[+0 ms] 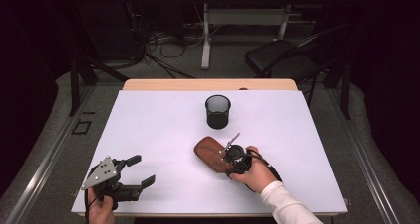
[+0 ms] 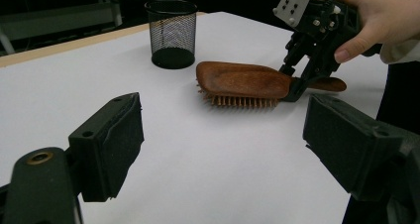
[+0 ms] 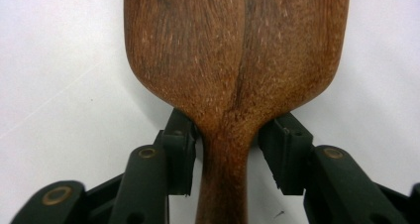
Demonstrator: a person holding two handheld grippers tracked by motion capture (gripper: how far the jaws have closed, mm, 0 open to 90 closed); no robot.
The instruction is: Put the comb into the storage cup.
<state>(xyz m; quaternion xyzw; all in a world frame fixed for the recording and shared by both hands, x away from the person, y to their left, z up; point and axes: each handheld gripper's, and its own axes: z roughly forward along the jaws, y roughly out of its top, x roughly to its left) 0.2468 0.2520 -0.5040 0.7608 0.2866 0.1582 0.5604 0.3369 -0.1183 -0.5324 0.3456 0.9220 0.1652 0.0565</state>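
Note:
A brown wooden hairbrush lies bristles down on the white table, near its middle front. In the left gripper view the hairbrush shows from the side. My right gripper straddles the brush's narrow neck from above. In the right gripper view its two pads sit on either side of the hairbrush neck with slim gaps, so the right gripper is open. My left gripper rests at the table's front left, open wide and holding nothing.
A black mesh cup stands upright behind the brush, toward the table's far middle. Beyond the table are a black chair, another desk's leg and floor cables.

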